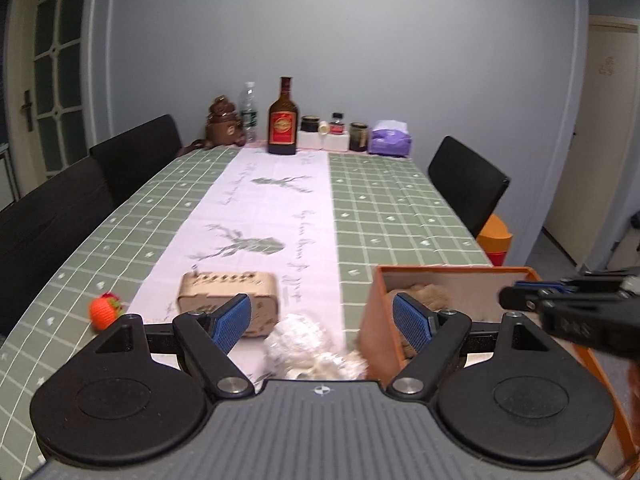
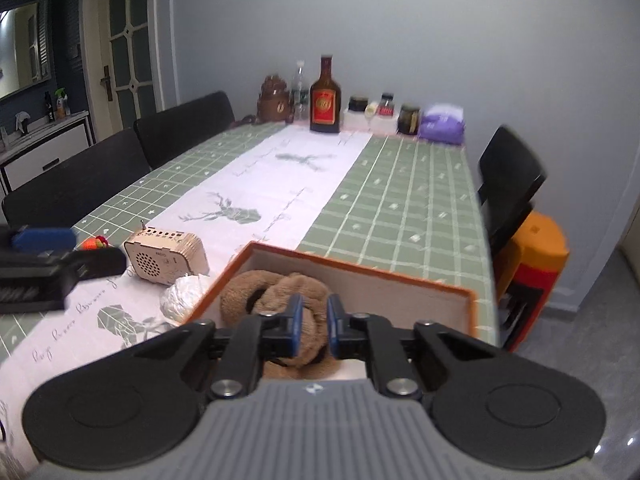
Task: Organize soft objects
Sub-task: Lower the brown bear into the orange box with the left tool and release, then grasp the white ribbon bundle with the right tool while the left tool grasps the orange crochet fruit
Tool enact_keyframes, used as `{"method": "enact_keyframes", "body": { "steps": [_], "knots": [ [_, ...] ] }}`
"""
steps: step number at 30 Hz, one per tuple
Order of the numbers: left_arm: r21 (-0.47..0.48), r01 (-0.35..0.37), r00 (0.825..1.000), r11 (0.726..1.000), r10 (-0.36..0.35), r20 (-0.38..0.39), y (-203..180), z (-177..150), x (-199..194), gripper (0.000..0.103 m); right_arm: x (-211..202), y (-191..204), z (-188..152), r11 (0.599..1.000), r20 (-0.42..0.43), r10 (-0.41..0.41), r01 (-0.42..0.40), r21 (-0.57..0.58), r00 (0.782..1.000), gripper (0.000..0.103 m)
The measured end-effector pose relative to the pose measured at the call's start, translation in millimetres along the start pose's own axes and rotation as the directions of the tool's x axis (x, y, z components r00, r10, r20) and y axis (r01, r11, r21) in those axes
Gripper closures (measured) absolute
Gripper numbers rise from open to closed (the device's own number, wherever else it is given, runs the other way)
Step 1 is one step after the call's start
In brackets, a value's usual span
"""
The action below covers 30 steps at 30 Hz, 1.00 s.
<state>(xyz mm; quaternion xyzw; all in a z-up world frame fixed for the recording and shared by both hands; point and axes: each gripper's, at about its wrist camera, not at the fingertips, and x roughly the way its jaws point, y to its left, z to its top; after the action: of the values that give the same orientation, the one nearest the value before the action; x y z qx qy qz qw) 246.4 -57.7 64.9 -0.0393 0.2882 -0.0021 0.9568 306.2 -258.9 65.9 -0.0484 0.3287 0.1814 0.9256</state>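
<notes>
On the desk (image 1: 400, 208), w/ a green checked cloth and a white runner down the middle, an orange box (image 2: 400, 276) sits at the near right edge. Inside it lies a brown plush toy (image 2: 276, 286). The right tongs (image 2: 315, 326) are down in the box, blue pads closed nearly together and pinching a fold of the plush betw. them. In the left wrist view the right tongs (image 1: 520, 294) show as a dark shape reaching in over the box from the right.

The left tongs (image 1: 322, 322) are spread wide, nothing betw. the pads; they hang above the runner just left of the box wall. Below them lies a white fluffy soft thing (image 1: 298, 340), blurred, touching or just beside the box's left side – can't tell which. Behind it stands a small wooden radio (image 2: 164, 254) w/ a short aerial. Further left, on the green cloth, an orange-red knitted strawberry (image 1: 105, 310) lies apart from the rest.

At the far end: a brown bottle w/ red label (image 1: 283, 120), a clear water bottle (image 1: 249, 110), a brown figure (image 1: 222, 122), jars, a purple tissue pack (image 1: 390, 140). Black chairs (image 1: 132, 156) along both sides.
</notes>
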Motion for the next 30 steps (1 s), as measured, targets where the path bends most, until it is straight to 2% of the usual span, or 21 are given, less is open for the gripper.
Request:
{"method": "enact_keyframes", "body": {
  "steps": [2,7,10,13,16,20,21,22,24,27,29,30],
  "knots": [
    [-0.020,-0.019,1.000,1.000,0.019,-0.006,12,-6,1,0.009,28,8,6,1.000,-0.039,-0.004,0.003,-0.006,0.999,0.099],
    [-0.049,-0.071,0.997,0.996,0.071,0.002,34,-16,-3,0.009,87,15,5,0.997,-0.126,-0.072,0.071,-0.015,0.989,0.100],
    [-0.062,-0.078,0.997,0.995,0.078,-0.007,48,-20,-4,0.009,105,17,0,0.998,-0.162,-0.065,0.061,-0.032,0.985,0.100],
    [-0.101,-0.098,0.995,0.990,0.096,-0.026,65,-24,-4,0.009,121,31,-9,0.983,-0.208,-0.109,0.074,-0.169,0.972,0.100],
    [-0.137,-0.107,0.994,0.985,0.101,-0.049,83,-27,-4,0.009,127,32,-9,0.983,-0.231,-0.122,0.086,-0.160,0.965,0.100],
    [-0.104,-0.133,0.990,0.986,0.128,-0.061,97,-28,-11,0.009,115,30,-3,0.987,-0.209,-0.141,0.119,-0.112,0.968,0.097],
    [-0.085,-0.144,0.989,0.986,0.140,-0.055,99,-28,-13,0.009,107,29,-1,0.987,-0.189,-0.151,0.135,-0.092,0.970,0.090],
    [-0.073,-0.159,0.987,0.984,0.156,-0.049,102,-29,-15,0.009,98,29,0,0.986,-0.172,-0.160,0.150,-0.067,0.972,0.077],
    [-0.067,-0.178,0.984,0.982,0.175,-0.046,110,-30,-18,0.009,79,33,4,0.984,-0.130,-0.178,0.173,-0.044,0.975,0.068],
    [-0.073,-0.178,0.983,0.981,0.173,-0.068,121,-33,-20,0.009,46,47,7,0.975,-0.067,-0.217,0.214,-0.055,0.974,0.067],
    [-0.070,-0.173,0.983,0.982,0.167,-0.082,125,-35,-21,0.009,22,58,6,0.978,-0.030,-0.205,0.204,-0.036,0.978,0.065],
    [-0.067,-0.170,0.983,0.983,0.164,-0.083,128,-37,-23,0.009,10,65,5,0.982,-0.010,-0.187,0.187,-0.023,0.982,0.060]
  ]
}}
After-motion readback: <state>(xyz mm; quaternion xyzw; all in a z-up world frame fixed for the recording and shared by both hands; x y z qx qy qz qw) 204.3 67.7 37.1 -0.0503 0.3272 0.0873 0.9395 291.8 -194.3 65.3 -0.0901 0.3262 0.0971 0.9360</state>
